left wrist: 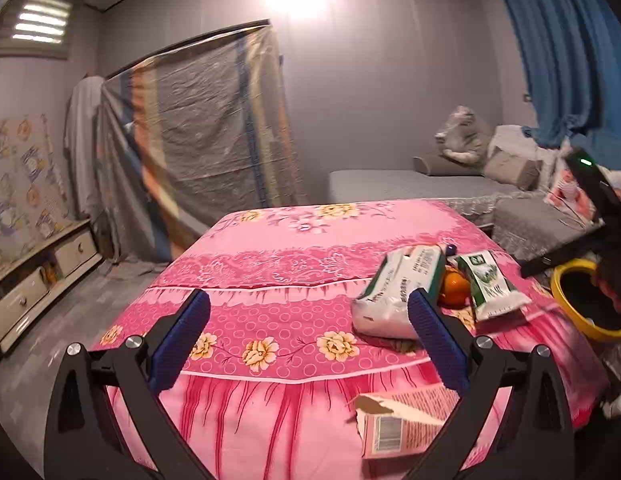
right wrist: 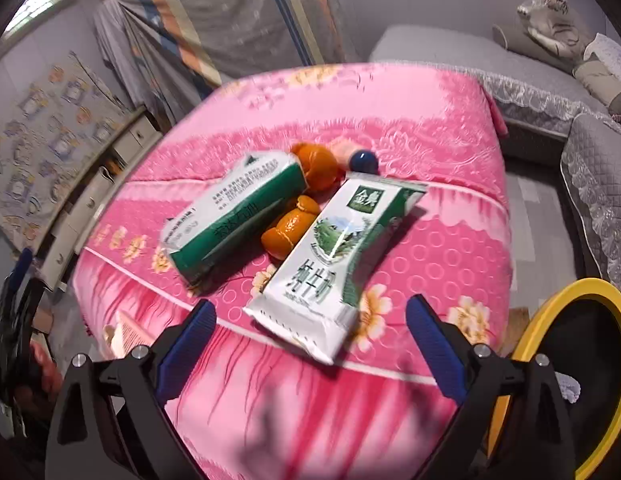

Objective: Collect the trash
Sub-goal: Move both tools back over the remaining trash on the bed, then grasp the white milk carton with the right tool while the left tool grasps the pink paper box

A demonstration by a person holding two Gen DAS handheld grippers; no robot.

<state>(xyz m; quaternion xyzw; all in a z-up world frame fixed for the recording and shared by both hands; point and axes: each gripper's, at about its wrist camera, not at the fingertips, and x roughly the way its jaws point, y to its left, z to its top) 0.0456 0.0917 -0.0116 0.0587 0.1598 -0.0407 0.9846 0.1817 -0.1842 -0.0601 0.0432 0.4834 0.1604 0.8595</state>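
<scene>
A: Left claw (left wrist: 308, 338)?
B: Spread wide, pinching nothing, hovering above the near part of the pink floral surface (left wrist: 294, 240). Blue pads (left wrist: 178, 340) well apart.

A: Right claw (right wrist: 310, 336)?
B: Also spread, empty, poised just short of the near end of the green-and-white milk pouch (right wrist: 330, 268). Some blur in that view.

A: Trash on the surface?
B: A second green-and-white pouch (right wrist: 230, 208) lying left of the first, angled. Orange peel pieces (right wrist: 294, 224) wedged between the two pouches, touching both. A dark blue cap (right wrist: 363, 161) just beyond the peel, beside something pale pink, too blurred to name. A torn pink carton (left wrist: 402, 424) near the front edge, seen low in the left view beside the claw's right finger.

A: Bin?
B: Yellow-rimmed bin (right wrist: 558, 360) with a dark inside, off the right side of the surface, lower than it.

A: Room?
B: Grey sofa (left wrist: 410, 184) behind, blue curtain (left wrist: 570, 60) at right.
</scene>
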